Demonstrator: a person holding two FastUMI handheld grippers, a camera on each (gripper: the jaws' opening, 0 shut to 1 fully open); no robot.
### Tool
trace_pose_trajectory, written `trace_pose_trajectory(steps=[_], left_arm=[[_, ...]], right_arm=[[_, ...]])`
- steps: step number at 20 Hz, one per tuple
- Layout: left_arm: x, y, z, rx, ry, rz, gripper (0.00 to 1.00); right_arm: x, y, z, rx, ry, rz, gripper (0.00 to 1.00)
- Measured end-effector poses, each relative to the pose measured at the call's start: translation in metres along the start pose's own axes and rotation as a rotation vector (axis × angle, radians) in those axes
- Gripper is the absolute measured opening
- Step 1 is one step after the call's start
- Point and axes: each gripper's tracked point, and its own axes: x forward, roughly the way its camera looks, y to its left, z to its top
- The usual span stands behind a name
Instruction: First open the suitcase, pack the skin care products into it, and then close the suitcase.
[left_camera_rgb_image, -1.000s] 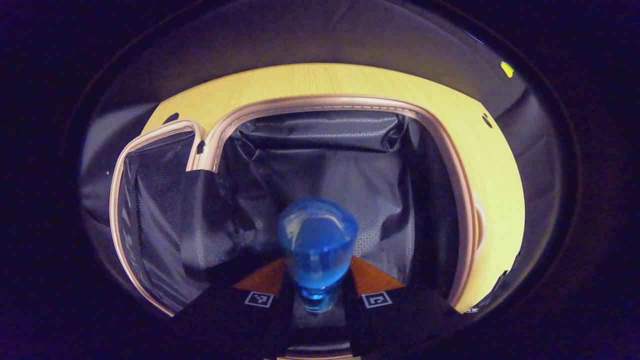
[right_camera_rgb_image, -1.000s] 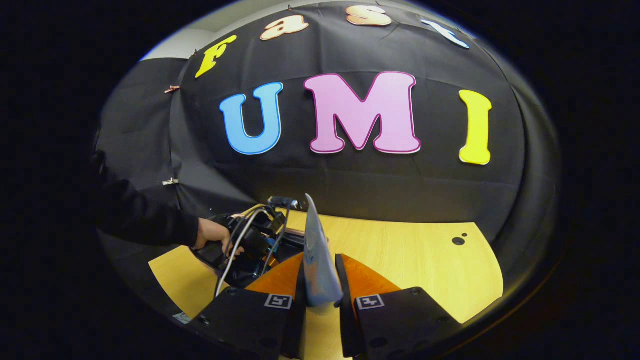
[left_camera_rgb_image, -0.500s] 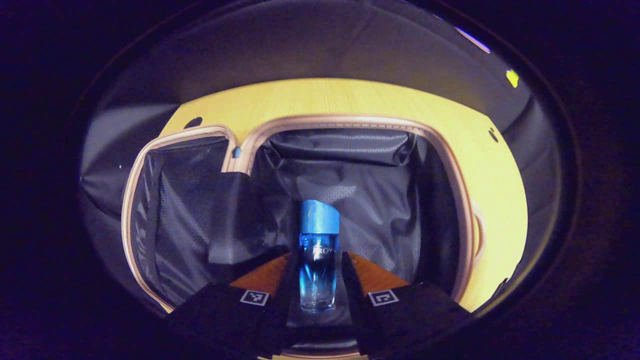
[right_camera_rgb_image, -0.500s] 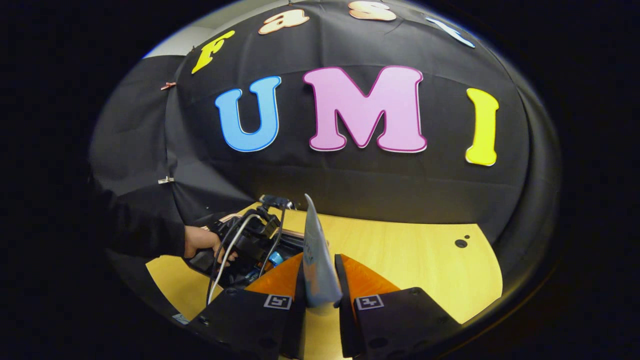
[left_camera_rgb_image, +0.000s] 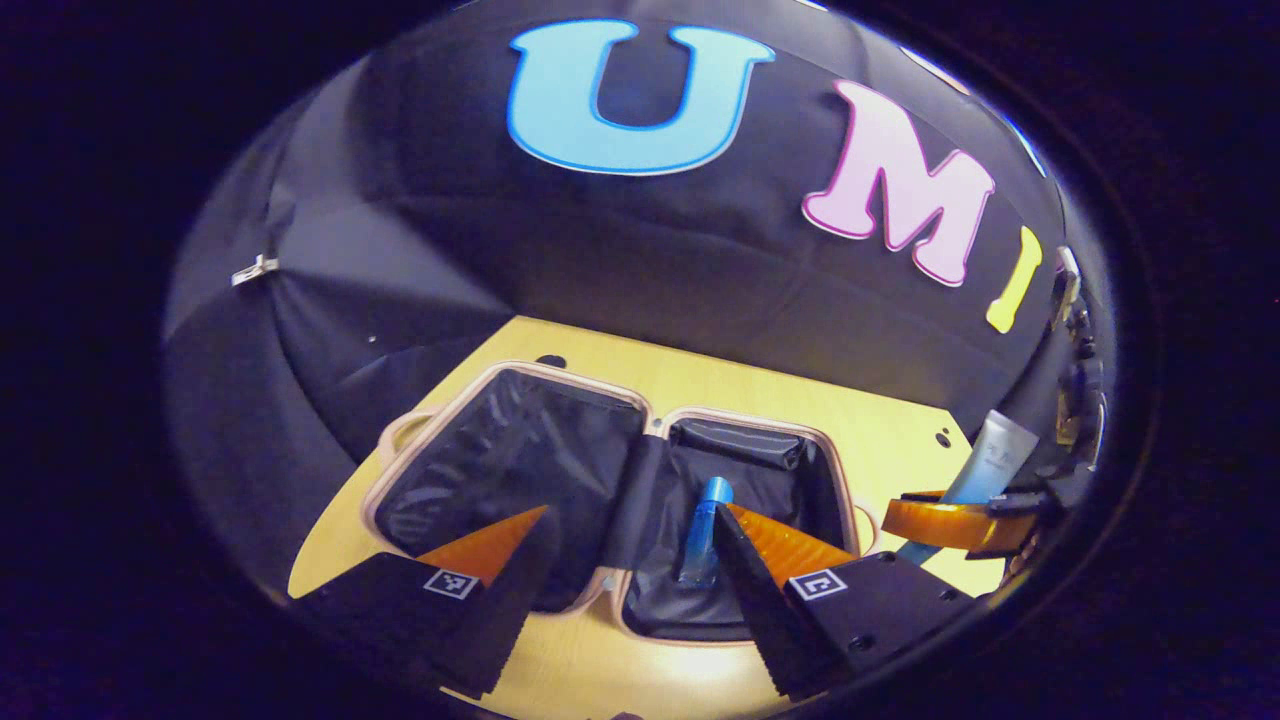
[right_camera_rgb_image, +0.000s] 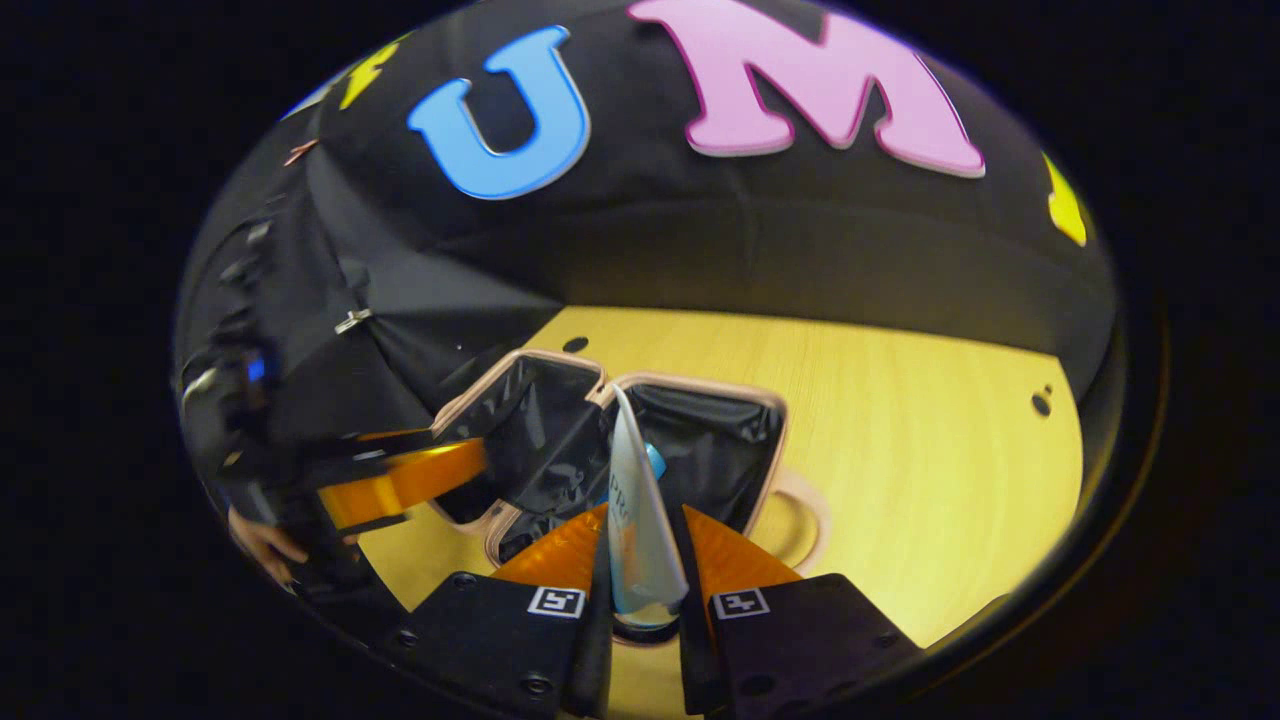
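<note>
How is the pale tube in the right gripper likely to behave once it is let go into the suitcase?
The tube, pinched flat between the right gripper fingers, looks soft, so it probably gives rather than cracks. Tapering to a thin crimped end, it should flop onto its side, not roll. The suitcase lining looks slack and would likely cushion it.

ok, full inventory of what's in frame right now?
suitcase: 1, pinkish-beige rim with dark lining, lying open on the table
blue bottle: 1, blue, lying in the suitcase's right half
tube: 1, pale blue-white, upright between the right gripper's fingers
table: 1, light wood, under the suitcase
booth wall: 1, black cloth, behind the table
left gripper: 1, fingers spread open above the suitcase
right gripper: 1, fingers closed on the tube
hand: 1, holding the left gripper, at the left edge of the right gripper view
</note>
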Motion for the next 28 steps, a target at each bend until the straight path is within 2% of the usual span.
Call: trace_pose_trajectory(steps=[3, 7, 8, 11, 12, 13, 15, 16, 17, 19, 20, 21, 23, 24, 28], left_arm=[[-0.036, 0.038, -0.025, -0.113, 0.015, 0.056, 0.97], [-0.077, 0.063, -0.026, -0.145, -0.032, 0.1, 0.96], [-0.094, 0.062, -0.02, -0.148, -0.054, 0.093, 0.97], [-0.117, 0.055, -0.01, -0.175, -0.076, 0.046, 0.96], [-0.121, 0.056, -0.009, -0.178, -0.081, 0.034, 0.96], [-0.123, 0.056, -0.007, -0.177, -0.084, 0.032, 0.97], [-0.12, 0.056, -0.009, -0.164, -0.08, 0.035, 0.97], [-0.113, 0.056, -0.01, -0.152, -0.077, 0.048, 0.97], [-0.104, 0.062, -0.007, -0.128, -0.077, 0.073, 0.97], [-0.093, 0.09, -0.007, -0.08, -0.068, 0.118, 0.96], [-0.086, 0.103, -0.002, -0.069, -0.072, 0.136, 0.96], [-0.077, 0.115, 0.007, -0.067, -0.079, 0.14, 0.97], [-0.052, 0.127, 0.026, -0.096, -0.107, 0.124, 0.96], [-0.032, 0.147, 0.035, -0.12, -0.117, 0.122, 0.96], [0.037, 0.217, 0.038, -0.301, -0.074, 0.153, 0.97]], right_arm=[[0.048, -0.008, -0.02, 0.042, 0.107, -0.034, 0.31], [0.099, -0.03, -0.057, 0.174, 0.284, -0.172, 0.31], [0.114, -0.036, -0.068, 0.18, 0.322, -0.229, 0.31], [0.122, -0.041, -0.083, 0.224, 0.395, -0.31, 0.31], [0.121, -0.046, -0.086, 0.227, 0.41, -0.33, 0.24], [0.121, -0.046, -0.086, 0.222, 0.408, -0.341, 0.4], [0.121, -0.042, -0.086, 0.218, 0.418, -0.345, 0.42], [0.12, -0.028, -0.079, 0.234, 0.407, -0.307, 0.42], [0.111, -0.02, -0.073, 0.239, 0.385, -0.276, 0.63], [0.092, -0.014, -0.059, 0.221, 0.312, -0.243, 0.78], [0.081, -0.01, -0.049, 0.208, 0.255, -0.224, 0.93], [0.067, -0.006, -0.036, 0.192, 0.196, -0.199, 0.97], [0.036, 0.003, -0.021, 0.173, 0.114, -0.157, 0.98], [0.011, 0.004, -0.014, 0.167, 0.064, -0.139, 0.98], [-0.064, -0.013, 0.004, 0.24, -0.116, -0.143, 0.98]])
